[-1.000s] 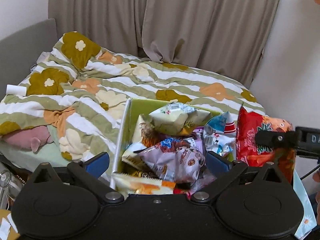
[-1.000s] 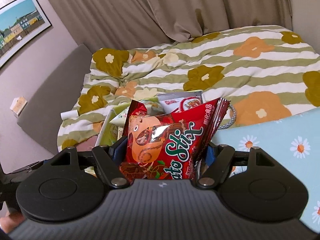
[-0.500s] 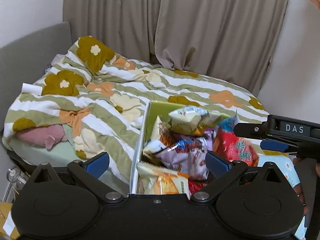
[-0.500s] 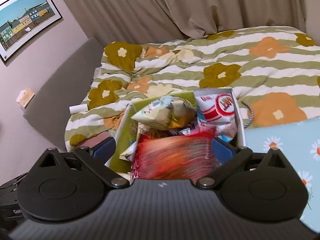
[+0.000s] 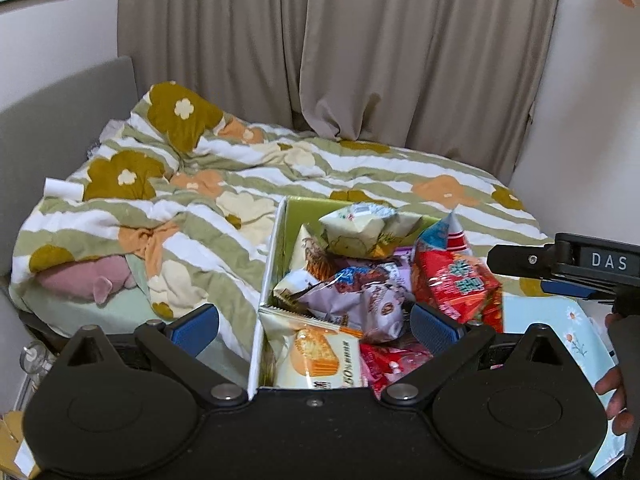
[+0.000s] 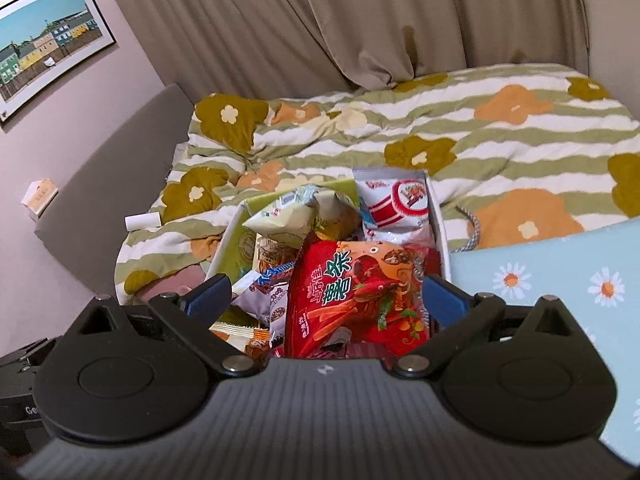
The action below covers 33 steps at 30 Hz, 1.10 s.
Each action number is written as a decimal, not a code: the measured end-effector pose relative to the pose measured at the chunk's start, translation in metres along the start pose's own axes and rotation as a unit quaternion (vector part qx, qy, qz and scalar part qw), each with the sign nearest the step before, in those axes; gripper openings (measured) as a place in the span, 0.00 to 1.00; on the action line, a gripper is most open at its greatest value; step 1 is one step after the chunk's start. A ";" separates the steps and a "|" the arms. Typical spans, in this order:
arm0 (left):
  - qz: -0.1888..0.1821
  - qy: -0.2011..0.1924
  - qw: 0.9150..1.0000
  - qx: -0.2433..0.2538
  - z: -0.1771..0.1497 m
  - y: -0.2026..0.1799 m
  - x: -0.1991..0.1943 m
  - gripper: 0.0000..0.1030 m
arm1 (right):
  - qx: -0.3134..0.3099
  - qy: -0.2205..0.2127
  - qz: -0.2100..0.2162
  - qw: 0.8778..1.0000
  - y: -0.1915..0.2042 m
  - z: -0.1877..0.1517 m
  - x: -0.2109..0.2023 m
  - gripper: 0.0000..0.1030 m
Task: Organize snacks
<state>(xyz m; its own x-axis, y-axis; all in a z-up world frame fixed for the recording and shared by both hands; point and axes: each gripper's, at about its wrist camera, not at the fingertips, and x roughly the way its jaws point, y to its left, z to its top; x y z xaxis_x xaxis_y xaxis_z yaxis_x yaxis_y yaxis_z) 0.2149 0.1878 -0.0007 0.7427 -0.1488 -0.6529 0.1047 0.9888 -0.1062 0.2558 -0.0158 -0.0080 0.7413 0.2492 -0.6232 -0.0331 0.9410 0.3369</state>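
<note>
A white box with a green lining (image 6: 438, 216) stands on the bed, heaped with snack bags. On top lies a red potato-stick bag (image 6: 360, 288), free between the wide-apart fingers of my right gripper (image 6: 328, 300), which touch nothing. Behind it are a pale green bag (image 6: 296, 216) and a white-and-red bag (image 6: 396, 204). In the left wrist view the same red bag (image 5: 456, 280) leans at the box's right side, and a biscuit pack (image 5: 316, 356) lies at the near end. My left gripper (image 5: 316, 320) hovers open over the box's near end, holding nothing.
A rumpled floral duvet (image 5: 240, 168) covers the bed around the box. A light blue daisy-print surface (image 6: 560, 280) lies right of the box, with a cord (image 6: 472, 228) beside it. A white roll (image 6: 142, 222) and a pink plush (image 5: 88, 280) sit left. Curtains hang behind.
My right gripper opened and let go of the red potato-stick bag, which dropped onto the pile in the box. My left gripper shifted slightly, staying open.
</note>
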 end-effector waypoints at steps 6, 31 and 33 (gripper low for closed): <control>0.006 -0.027 1.000 0.015 -0.004 -0.030 -0.036 1.00 | -0.025 -0.038 -0.010 0.999 -0.005 -0.001 -0.055 1.00; 0.027 -0.063 0.994 0.088 -0.091 -0.128 -0.116 1.00 | -0.069 -0.021 -0.176 0.982 -0.074 -0.102 -0.195 1.00; 0.024 -0.063 0.994 0.086 -0.096 -0.129 -0.117 1.00 | -0.063 -0.015 -0.180 0.982 -0.077 -0.109 -0.196 1.00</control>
<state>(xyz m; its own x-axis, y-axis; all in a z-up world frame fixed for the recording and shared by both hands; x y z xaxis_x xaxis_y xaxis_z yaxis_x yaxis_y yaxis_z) 0.0510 0.0772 0.0176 0.8248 -0.1106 -0.5545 0.1720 0.9833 0.0597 0.0403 -0.1125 0.0112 0.7396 -0.1091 -0.6642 0.1527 0.9882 0.0077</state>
